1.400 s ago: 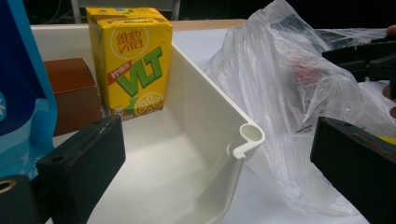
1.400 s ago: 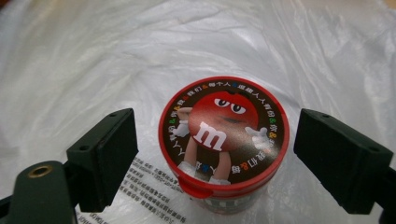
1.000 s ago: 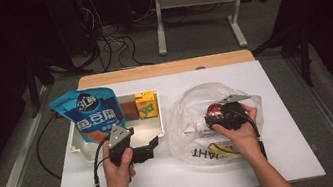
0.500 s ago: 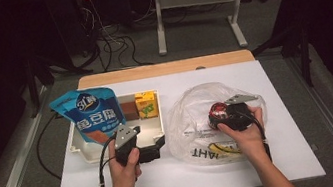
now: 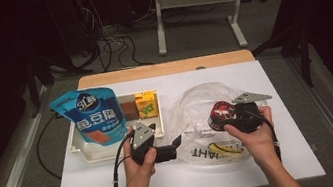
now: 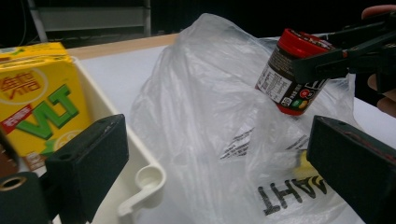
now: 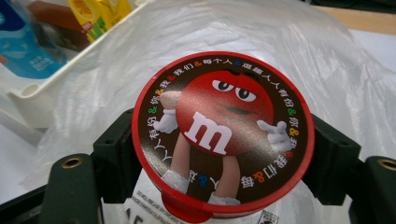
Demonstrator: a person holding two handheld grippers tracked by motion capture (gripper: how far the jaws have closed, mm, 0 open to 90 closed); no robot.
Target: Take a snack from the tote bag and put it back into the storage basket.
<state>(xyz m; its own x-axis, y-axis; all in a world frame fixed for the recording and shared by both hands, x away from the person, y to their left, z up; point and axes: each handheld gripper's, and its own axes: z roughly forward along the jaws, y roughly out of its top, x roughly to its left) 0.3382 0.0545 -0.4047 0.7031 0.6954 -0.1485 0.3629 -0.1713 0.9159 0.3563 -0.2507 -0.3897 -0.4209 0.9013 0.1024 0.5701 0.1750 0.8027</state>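
Note:
A brown jar with a red lid carrying a cartoon candy figure hangs above a clear plastic bag. My right gripper is shut on it, one jaw on each side just under the lid. In the left gripper view the tilted jar is at upper right with the right gripper's jaws clamped across it. My left gripper stands open by the bag's left edge, jaws wide apart, with the bag ahead of them and nothing gripped.
A white tray at the left holds a blue snack pouch, a brown pack and a yellow drink carton. The carton and tray rim lie close to my left jaw. Something yellow lies inside the bag.
The right hand has lifted the jar up from the bag. The left gripper has slid right, from in front of the tray to the bag's left edge.

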